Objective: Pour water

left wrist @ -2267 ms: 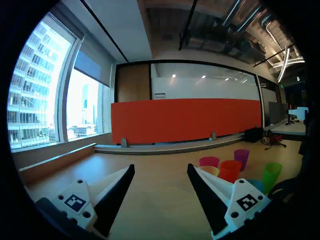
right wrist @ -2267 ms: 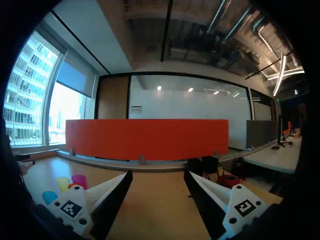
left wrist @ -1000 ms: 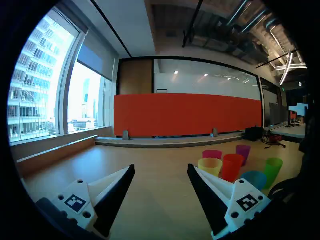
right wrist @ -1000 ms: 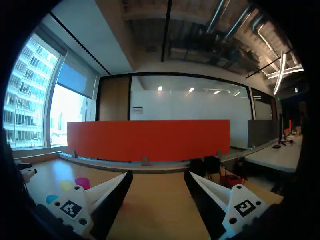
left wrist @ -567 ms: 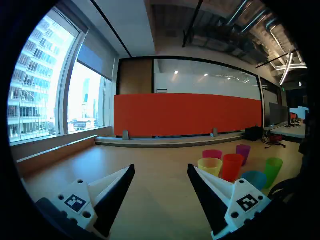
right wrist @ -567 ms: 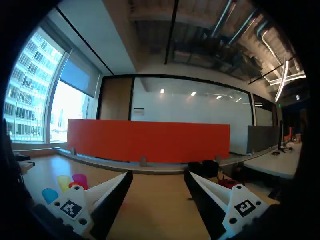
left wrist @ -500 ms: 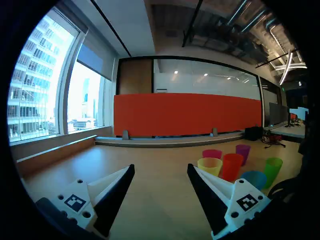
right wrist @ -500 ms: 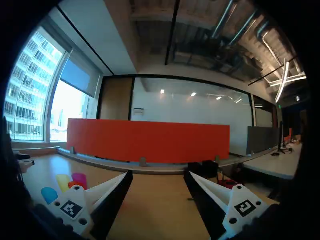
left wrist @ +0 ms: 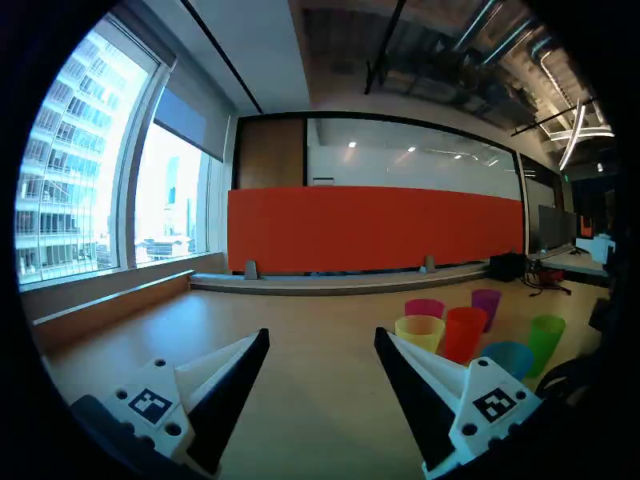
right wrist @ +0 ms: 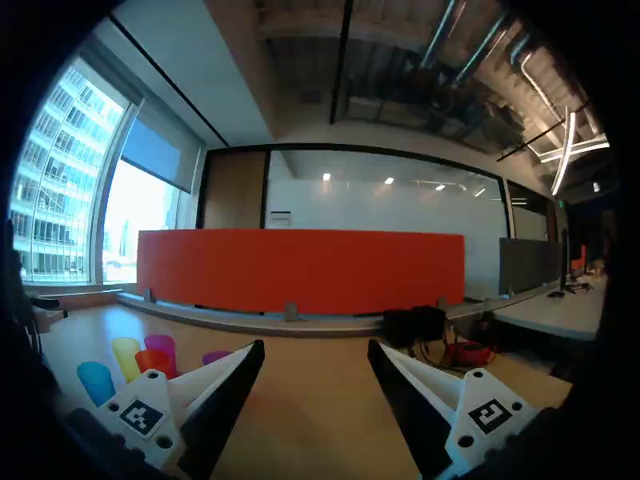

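Six coloured cups cluster on the table — contents cannot be told.

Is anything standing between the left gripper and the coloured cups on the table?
Nothing visible does. The left gripper is open and empty. Only bare wooden table lies between its fingers and the yellow cup and orange cup, which stand grouped ahead to its right.

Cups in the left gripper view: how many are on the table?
6: yellow cup at front left, pink cup behind it, orange cup in the middle, purple cup behind that, blue cup at front right, green cup farthest right. More may be hidden.
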The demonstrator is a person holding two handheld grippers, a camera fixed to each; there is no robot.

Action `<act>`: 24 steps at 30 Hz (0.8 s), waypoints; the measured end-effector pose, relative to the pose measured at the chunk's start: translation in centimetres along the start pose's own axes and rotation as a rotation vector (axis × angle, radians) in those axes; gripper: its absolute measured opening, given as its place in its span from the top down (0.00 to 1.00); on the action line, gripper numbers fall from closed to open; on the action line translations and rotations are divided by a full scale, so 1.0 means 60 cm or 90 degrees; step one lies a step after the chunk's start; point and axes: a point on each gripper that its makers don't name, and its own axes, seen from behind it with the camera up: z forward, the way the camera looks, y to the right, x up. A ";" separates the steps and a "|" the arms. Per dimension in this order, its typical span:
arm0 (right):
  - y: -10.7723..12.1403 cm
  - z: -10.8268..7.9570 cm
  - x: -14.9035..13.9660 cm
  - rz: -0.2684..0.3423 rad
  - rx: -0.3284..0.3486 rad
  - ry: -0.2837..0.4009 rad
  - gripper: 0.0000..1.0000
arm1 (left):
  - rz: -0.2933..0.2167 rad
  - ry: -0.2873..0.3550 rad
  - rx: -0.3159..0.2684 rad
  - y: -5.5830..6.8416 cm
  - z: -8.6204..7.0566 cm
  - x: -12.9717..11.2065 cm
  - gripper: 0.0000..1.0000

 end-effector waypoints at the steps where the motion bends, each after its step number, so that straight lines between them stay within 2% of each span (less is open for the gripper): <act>1: 0.000 0.000 -0.006 0.000 -0.001 -0.001 0.00 | 0.000 0.000 -0.001 0.000 0.000 0.000 0.02; 8: 0.008 -0.004 -0.044 -0.003 -0.005 -0.011 0.00 | 0.000 0.000 -0.006 0.008 0.007 0.000 0.02; 14: 0.017 -0.003 -0.064 -0.003 -0.009 -0.023 0.00 | 0.000 0.000 -0.001 -0.001 0.003 0.000 0.02; 20: 0.019 -0.002 -0.077 0.004 -0.008 -0.031 0.00 | 0.000 0.000 -0.007 0.008 0.007 0.001 0.02; 24: 0.018 0.000 -0.083 0.007 -0.007 -0.038 0.00 | 0.000 0.000 -0.001 0.000 0.003 0.000 0.02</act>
